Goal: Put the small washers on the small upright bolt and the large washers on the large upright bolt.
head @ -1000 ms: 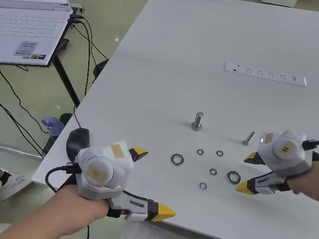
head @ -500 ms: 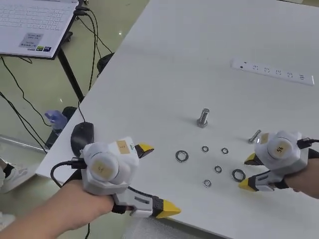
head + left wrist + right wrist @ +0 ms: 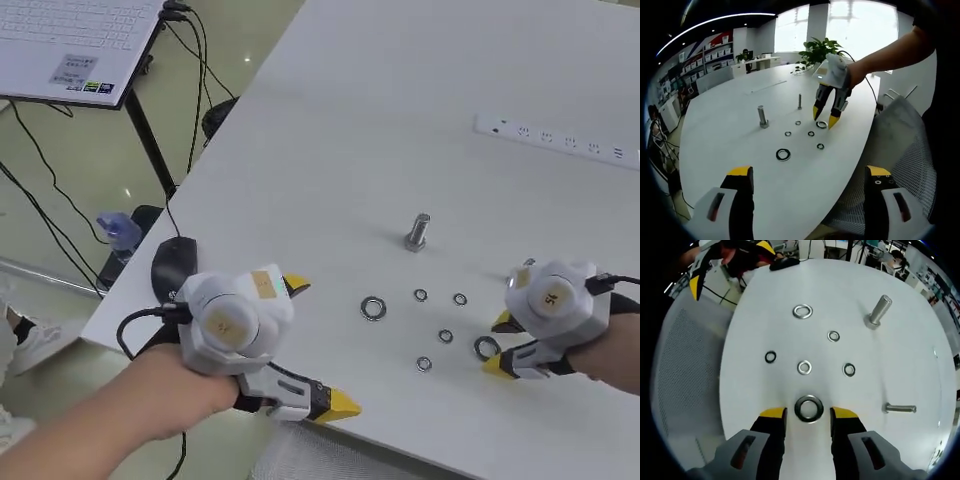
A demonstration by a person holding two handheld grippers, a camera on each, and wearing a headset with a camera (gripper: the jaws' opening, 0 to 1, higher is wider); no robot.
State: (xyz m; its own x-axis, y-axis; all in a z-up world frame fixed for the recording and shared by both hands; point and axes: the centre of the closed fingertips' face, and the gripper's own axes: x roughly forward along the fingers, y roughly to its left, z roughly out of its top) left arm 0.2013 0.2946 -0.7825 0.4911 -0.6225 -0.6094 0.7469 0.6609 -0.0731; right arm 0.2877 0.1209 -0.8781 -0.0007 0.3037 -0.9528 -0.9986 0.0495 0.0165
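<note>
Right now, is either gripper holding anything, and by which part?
Nothing. The right gripper, jaws open, flanks a large washer lying flat; the left gripper is open, empty.

- The table (image 3: 400, 100) was plain white.
- The left gripper (image 3: 318, 345) and the right gripper (image 3: 497, 344) each had a white body, black jaws and yellow tips.
- The large washer (image 3: 809, 408) and the large upright bolt (image 3: 418, 231) were silver-grey metal.
- The power strip (image 3: 555, 140) and the laptop (image 3: 70, 40) were white.
- The mouse (image 3: 172, 268) and the cables (image 3: 40, 190) were black.
- The chair mesh (image 3: 685, 365) was grey.
</note>
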